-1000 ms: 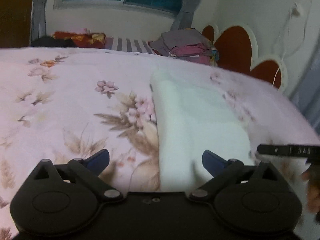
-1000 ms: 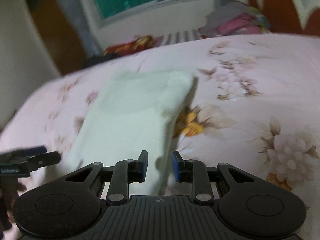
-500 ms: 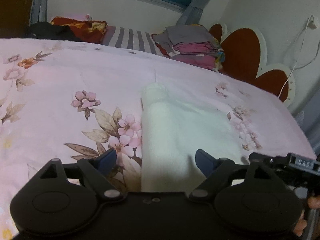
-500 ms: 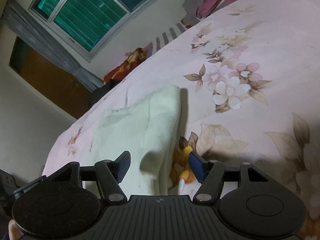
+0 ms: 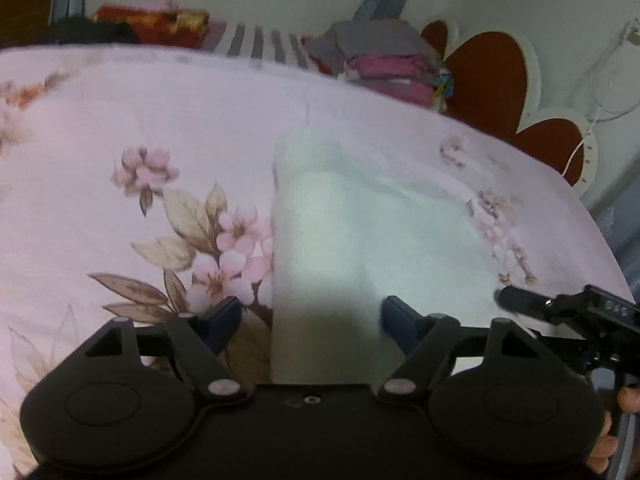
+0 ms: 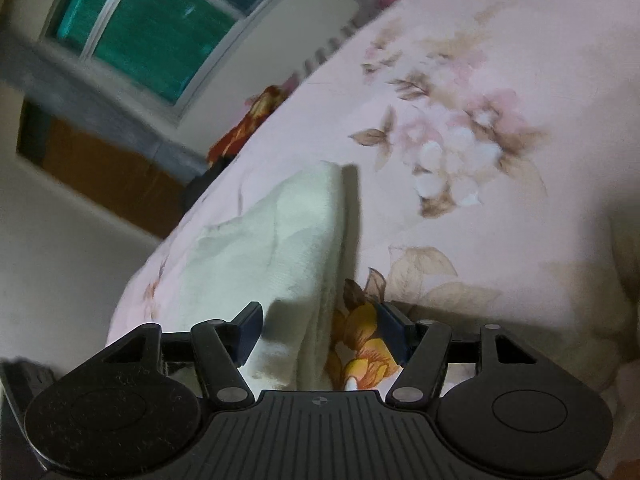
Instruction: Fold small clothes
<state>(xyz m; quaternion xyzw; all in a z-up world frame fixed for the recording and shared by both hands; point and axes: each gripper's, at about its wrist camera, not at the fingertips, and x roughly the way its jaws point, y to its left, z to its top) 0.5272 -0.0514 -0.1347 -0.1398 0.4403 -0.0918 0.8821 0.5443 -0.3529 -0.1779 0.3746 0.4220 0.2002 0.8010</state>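
Two grippers straddle one folded pale garment (image 5: 340, 240) on the floral bedspread (image 5: 120, 140). Left gripper (image 5: 312, 316), jaws apart and just closing, and right gripper (image 6: 320, 328), jaws apart, apparently untouching; its long axis runs straight ahead.

left tongs (image 5: 312, 316) closing, still apart; right tongs (image 6: 320, 330) parted, angled down

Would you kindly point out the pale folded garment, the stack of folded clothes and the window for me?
pale folded garment (image 5: 320, 240), left wrist view, on its folded left layer.
stack of folded clothes (image 5: 384, 64), left wrist view, on the pink layers beneath the grey top.
window (image 6: 160, 36), right wrist view, on the green pane.
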